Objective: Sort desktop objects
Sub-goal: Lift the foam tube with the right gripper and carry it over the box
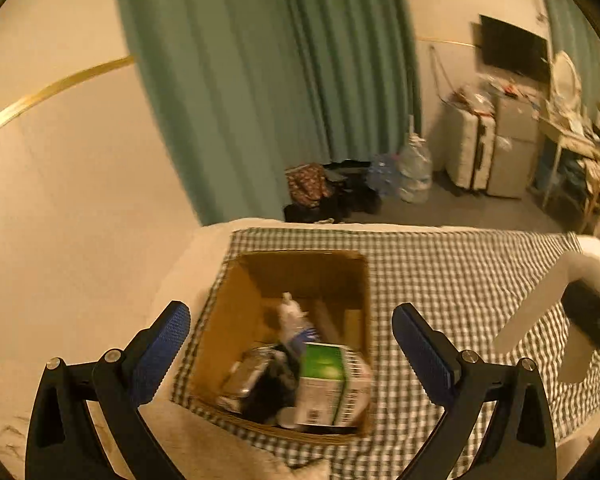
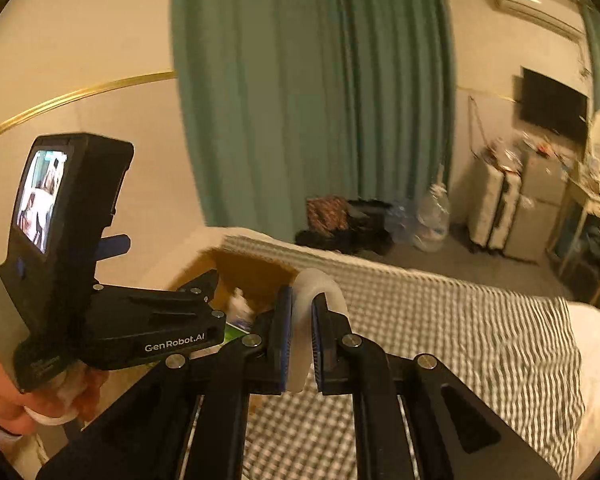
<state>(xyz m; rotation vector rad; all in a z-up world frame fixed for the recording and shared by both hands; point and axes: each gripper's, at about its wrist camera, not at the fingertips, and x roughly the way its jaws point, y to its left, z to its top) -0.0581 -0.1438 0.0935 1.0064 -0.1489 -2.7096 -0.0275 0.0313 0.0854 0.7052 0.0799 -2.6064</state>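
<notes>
Item: translucent white ring-shaped object [image 2: 320, 286], possibly a tape roll, smooth-walled and curved in an arch. It was pinched between the blue pads of the right hand-held gripper [image 2: 302, 344], whose jaws were pressed almost together on its wall; the ring stood upright above the checked cloth [image 2: 460, 320] and touched nothing else. In the left wrist view the same ring [image 1: 540, 304] appeared at the right edge, beside the box.

Left hand-held gripper [image 1: 292, 356]: jaws spread wide, nothing between them, hovering over the cardboard box [image 1: 236, 308]; a hand [image 2: 28, 404] gripped its handle.

Cardboard box: open-topped, resting on the checked cloth near the bed's [image 1: 188, 264] left corner. Contents: a green-and-white carton [image 1: 324, 384], a white bottle [image 1: 290, 316], a silvery packet [image 1: 244, 376] and dark blurred items.
</notes>
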